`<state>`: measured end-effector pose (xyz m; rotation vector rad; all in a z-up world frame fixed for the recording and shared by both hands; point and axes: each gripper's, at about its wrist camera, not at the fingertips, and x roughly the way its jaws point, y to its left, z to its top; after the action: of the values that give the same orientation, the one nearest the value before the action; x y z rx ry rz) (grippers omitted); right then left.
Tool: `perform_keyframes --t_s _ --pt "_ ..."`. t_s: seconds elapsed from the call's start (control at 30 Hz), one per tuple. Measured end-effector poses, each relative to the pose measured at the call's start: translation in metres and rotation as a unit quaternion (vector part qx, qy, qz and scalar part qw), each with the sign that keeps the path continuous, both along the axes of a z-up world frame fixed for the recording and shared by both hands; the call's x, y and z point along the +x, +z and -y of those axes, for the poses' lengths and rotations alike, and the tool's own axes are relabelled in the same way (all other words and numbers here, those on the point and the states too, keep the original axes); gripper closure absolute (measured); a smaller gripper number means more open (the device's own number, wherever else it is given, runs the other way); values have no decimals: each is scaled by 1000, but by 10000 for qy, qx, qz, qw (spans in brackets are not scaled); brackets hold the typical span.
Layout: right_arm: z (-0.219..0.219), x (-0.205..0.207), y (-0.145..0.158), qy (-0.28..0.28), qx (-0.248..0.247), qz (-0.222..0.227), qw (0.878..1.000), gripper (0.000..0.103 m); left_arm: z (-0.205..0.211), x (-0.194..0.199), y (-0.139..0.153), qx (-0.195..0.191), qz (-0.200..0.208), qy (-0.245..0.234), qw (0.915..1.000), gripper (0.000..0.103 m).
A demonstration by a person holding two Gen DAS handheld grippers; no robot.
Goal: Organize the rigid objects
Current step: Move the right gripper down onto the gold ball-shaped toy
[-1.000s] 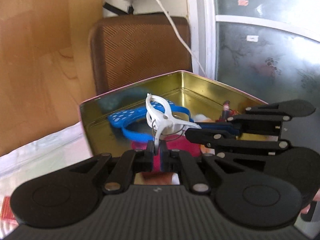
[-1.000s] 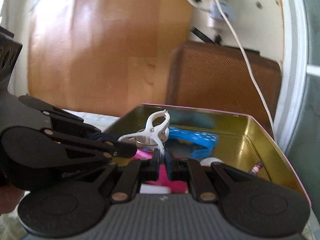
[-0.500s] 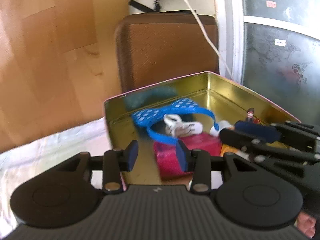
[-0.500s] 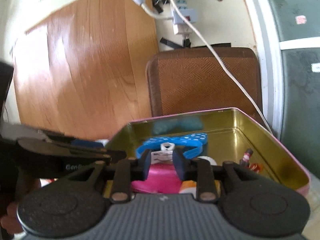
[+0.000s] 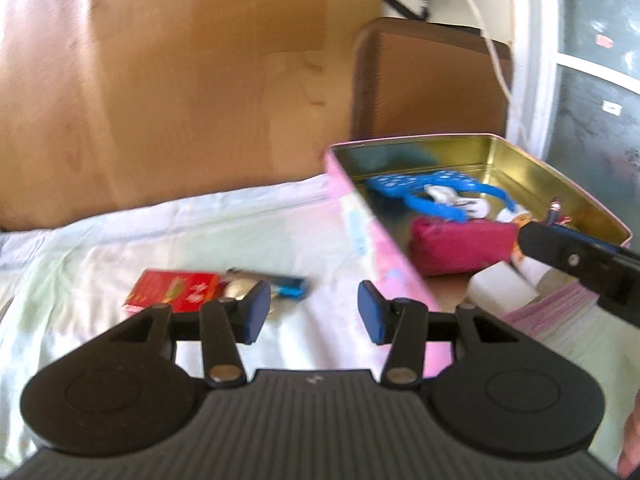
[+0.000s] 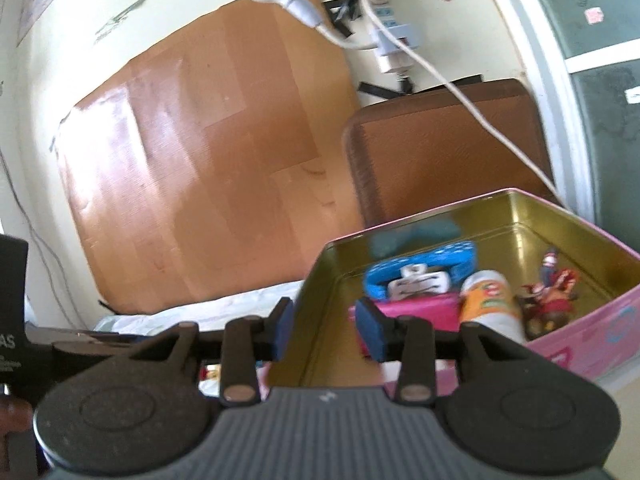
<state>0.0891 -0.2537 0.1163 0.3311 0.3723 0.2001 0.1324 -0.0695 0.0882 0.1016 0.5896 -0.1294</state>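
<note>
White clip [image 6: 416, 285] lies in the pink tin [image 6: 592, 342], resting on a blue spotted band [image 6: 432, 258] above a magenta pouch [image 5: 460, 246]. Right gripper [image 6: 325, 325] hovers at the tin's near wall, jaws opening, empty. Left gripper [image 5: 310, 316], jaws also opening and empty, faces a red packet [image 5: 172, 290] and blue lighter [image 5: 290, 285] on the pale cloth [image 5: 120, 240].

The tin [image 6: 472, 216] is sheet metal: its inner walls are glossy gold lacquer and mirror the contents; its outer walls are pink print. The hair clip [image 6: 416, 286] inside is smooth white plastic; the headband [image 5: 420, 186] is glossy blue plastic with white dots. The pouch [image 5: 456, 246] looks like matt magenta cloth. The bed sheet [image 5: 120, 248] is pale, creased cloth. The wall panel [image 6: 200, 160] has a semi-gloss wood-grain finish.
</note>
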Motion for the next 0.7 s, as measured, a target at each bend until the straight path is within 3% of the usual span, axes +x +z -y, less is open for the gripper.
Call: perform_keyframes --t_s 0.3,0.7 --pt "-54 -5 7 446 -376 45 9983 64 -50 -11 -11 -163 7 512 9986 52" --pt "-115 -2 -6 993 -1013 -100 9898 60 -104 -7 -42 -177 -117 1127 9934 52"
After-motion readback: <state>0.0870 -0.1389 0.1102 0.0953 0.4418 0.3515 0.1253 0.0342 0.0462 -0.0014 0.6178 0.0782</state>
